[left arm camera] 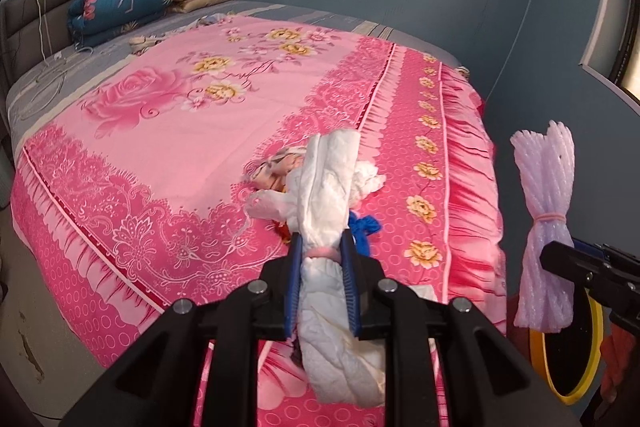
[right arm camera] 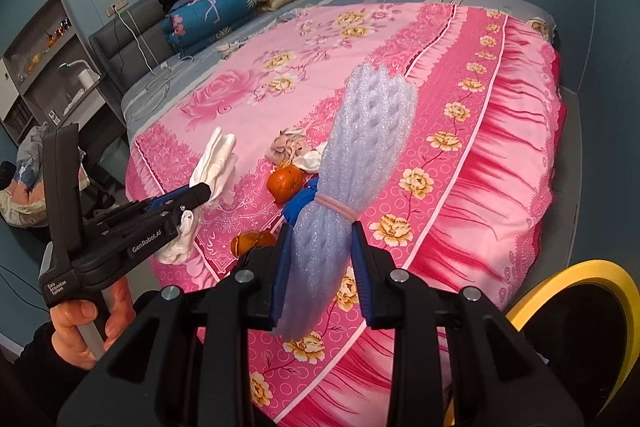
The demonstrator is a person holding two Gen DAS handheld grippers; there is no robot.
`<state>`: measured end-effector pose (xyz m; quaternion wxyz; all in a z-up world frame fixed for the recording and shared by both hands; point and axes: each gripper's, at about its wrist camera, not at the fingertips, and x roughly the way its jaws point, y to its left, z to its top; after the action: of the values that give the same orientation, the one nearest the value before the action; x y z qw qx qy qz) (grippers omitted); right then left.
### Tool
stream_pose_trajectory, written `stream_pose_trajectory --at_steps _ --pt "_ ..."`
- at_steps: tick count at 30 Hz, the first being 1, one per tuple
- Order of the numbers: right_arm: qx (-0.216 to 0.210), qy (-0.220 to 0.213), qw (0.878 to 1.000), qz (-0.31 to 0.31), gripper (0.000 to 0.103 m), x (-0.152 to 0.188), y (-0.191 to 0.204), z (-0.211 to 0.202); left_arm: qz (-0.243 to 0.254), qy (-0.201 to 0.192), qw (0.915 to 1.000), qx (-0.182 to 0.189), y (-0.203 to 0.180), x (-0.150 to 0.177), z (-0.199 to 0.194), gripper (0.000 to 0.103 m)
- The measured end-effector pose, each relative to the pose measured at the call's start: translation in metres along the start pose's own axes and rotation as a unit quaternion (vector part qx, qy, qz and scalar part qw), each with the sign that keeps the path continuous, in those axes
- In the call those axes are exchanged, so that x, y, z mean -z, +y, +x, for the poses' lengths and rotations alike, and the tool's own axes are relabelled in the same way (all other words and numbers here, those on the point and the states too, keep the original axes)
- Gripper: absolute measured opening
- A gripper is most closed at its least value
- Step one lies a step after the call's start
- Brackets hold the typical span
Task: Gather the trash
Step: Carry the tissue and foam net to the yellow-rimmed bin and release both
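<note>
My left gripper (left arm camera: 322, 251) is shut on a white paper bundle (left arm camera: 328, 195) tied with a pink band, held above the pink bed; it also shows in the right wrist view (right arm camera: 212, 167). My right gripper (right arm camera: 320, 235) is shut on a pale purple foam net bundle (right arm camera: 360, 147) with a pink band; it also shows in the left wrist view (left arm camera: 546, 203). On the bed lie a crumpled printed wrapper (right arm camera: 288, 145), white tissue (right arm camera: 312, 161), orange peels (right arm camera: 284, 183), a second peel (right arm camera: 252, 243) and a blue scrap (right arm camera: 302, 205).
A yellow-rimmed bin (right arm camera: 576, 311) stands at the right beside the bed (right arm camera: 500, 147). Folded quilts (right arm camera: 212, 13) and black clothes lie at the headboard. A shelf unit (right arm camera: 44, 67) stands left, with a charging cable (right arm camera: 140, 39) on the bed.
</note>
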<state>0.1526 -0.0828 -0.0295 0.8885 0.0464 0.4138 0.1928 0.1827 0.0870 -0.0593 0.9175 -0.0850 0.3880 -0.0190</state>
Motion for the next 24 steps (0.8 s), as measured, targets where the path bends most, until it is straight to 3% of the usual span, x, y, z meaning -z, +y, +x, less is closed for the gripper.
stream_pose_trajectory --at_steps 24 --pt "0.012 -0.089 0.995 0.047 0.028 -0.004 -0.066 -0.094 0.067 -0.030 0.9959 0.053 -0.093 -0.008 -0.049 0.018"
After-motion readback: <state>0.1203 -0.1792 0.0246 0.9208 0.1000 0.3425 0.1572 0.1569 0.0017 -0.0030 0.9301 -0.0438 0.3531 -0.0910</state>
